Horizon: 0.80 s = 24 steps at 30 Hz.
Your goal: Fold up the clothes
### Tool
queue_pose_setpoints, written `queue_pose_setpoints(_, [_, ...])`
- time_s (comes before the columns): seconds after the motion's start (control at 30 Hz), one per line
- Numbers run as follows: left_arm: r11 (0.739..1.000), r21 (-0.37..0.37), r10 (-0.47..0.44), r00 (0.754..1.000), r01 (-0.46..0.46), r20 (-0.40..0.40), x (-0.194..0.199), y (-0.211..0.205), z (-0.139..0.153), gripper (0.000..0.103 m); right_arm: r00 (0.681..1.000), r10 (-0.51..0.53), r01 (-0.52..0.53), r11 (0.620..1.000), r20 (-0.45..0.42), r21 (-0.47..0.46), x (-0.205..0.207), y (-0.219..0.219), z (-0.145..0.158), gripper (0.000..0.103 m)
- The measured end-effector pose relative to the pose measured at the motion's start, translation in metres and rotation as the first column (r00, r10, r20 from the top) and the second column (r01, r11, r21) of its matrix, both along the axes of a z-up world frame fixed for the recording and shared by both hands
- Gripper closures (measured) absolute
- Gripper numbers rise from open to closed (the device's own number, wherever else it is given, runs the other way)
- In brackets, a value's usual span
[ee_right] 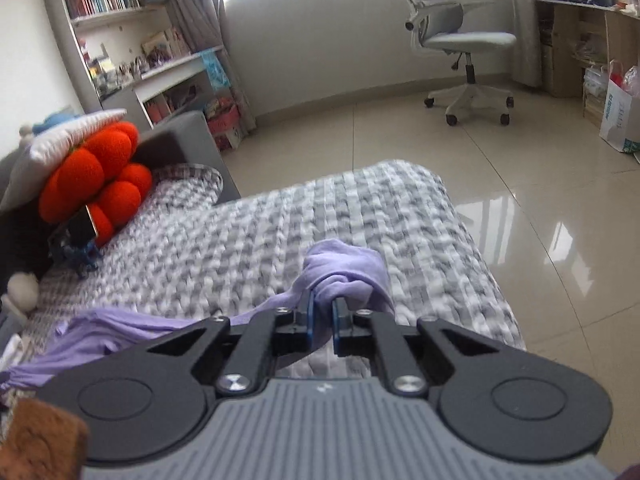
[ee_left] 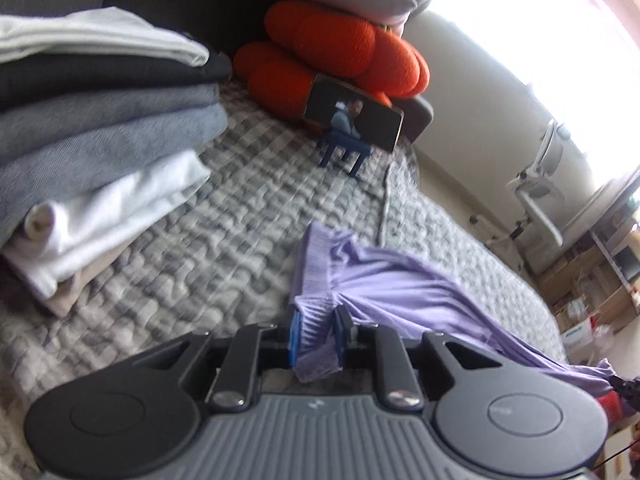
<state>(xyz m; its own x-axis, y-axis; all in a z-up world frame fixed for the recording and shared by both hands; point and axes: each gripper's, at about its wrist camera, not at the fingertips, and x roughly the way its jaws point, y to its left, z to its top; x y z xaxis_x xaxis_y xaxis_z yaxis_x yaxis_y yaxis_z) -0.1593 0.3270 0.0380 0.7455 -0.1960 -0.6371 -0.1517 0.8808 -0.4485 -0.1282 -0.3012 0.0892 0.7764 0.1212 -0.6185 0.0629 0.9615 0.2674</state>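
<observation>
Left gripper (ee_left: 316,320) and right gripper (ee_right: 324,308) each pinch one lilac garment (ee_left: 404,292), stretched over the grey quilt (ee_left: 224,248). One folded stack (ee_left: 100,148) (about six items) alongside; orange cushion (ee_left: 340,52), one phone (ee_left: 354,114) behind.

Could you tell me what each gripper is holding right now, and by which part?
Both hold the lilac garment: left gripper on its ribbed band, right gripper on a bunched end.

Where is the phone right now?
In the left wrist view the phone sits upper centre on a small blue stand on the grey blanket, leaning against the orange cushion; it is far left in the right wrist view.
</observation>
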Motion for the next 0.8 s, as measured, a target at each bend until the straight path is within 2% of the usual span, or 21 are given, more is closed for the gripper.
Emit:
queue_pose_setpoints(0.1, [1.0, 0.004, 0.004, 0.999, -0.003, -0.034, -0.001, 0.002, -0.01, 0.086, 1.0, -0.001, 0.0, 0.999, -0.015, -0.039, 0.0, 0.003, -0.008, 0.093])
queue_pose_setpoints(0.17, [1.0, 0.009, 0.012, 1.0, -0.012, -0.029, -0.003, 0.004, -0.007, 0.092, 1.0, -0.002, 0.0, 0.998, -0.025, -0.065, 0.0, 0.006, -0.014, 0.093])
queue_pose_setpoints(0.3, [1.0, 0.023, 0.018, 1.0, -0.018, -0.004, -0.008, 0.006, 0.003, 0.092, 0.999, -0.004, -0.001, 0.993, -0.043, -0.117, -0.001, 0.01, -0.025, 0.093])
queue_pose_setpoints(0.5, [0.999, 0.02, 0.032, 0.999, -0.031, -0.031, 0.007, 0.004, -0.006, 0.091, 0.997, -0.01, -0.004, 0.981, -0.071, -0.195, -0.001, 0.017, -0.042, 0.089])
queue_pose_setpoints(0.53, [0.999, 0.015, 0.03, 0.999, -0.03, -0.031, 0.011, 0.002, -0.007, 0.09, 0.996, -0.038, 0.019, 0.974, -0.079, -0.227, -0.002, 0.013, -0.047, 0.089])
queue_pose_setpoints(0.6, [1.0, 0.015, 0.022, 0.999, -0.022, -0.028, 0.021, -0.002, -0.006, 0.084, 0.994, -0.081, 0.057, 0.956, -0.071, -0.286, -0.004, 0.007, -0.051, 0.089])
queue_pose_setpoints(0.63, [1.0, 0.016, 0.019, 0.999, -0.019, -0.029, 0.027, -0.004, -0.006, 0.075, 0.993, -0.1, 0.076, 0.944, -0.059, -0.32, -0.005, 0.003, -0.052, 0.083])
queue_pose_setpoints(0.67, [1.0, 0.02, 0.013, 1.0, -0.012, -0.026, 0.034, -0.006, -0.005, 0.062, 0.996, -0.074, 0.053, 0.943, -0.053, -0.328, -0.003, 0.003, -0.051, 0.083])
queue_pose_setpoints(0.7, [0.999, 0.031, 0.009, 1.0, -0.008, -0.023, 0.041, -0.008, -0.005, 0.057, 0.998, -0.047, 0.029, 0.941, -0.046, -0.336, -0.002, 0.004, -0.051, 0.082])
queue_pose_setpoints(0.73, [0.999, 0.043, 0.006, 1.0, -0.005, -0.025, 0.049, -0.011, -0.004, 0.052, 0.999, -0.02, 0.005, 0.939, -0.04, -0.344, 0.0, 0.005, -0.05, 0.069])
queue_pose_setpoints(0.77, [0.999, 0.051, 0.001, 1.0, 0.0, -0.028, 0.058, -0.014, -0.005, 0.052, 0.999, 0.007, -0.019, 0.936, -0.035, -0.352, 0.002, 0.006, -0.05, 0.054])
queue_pose_setpoints(0.8, [0.998, 0.057, -0.002, 0.999, 0.004, -0.032, 0.067, -0.016, -0.006, 0.05, 0.998, 0.058, -0.063, 0.924, -0.026, -0.377, 0.005, 0.014, -0.05, 0.05])
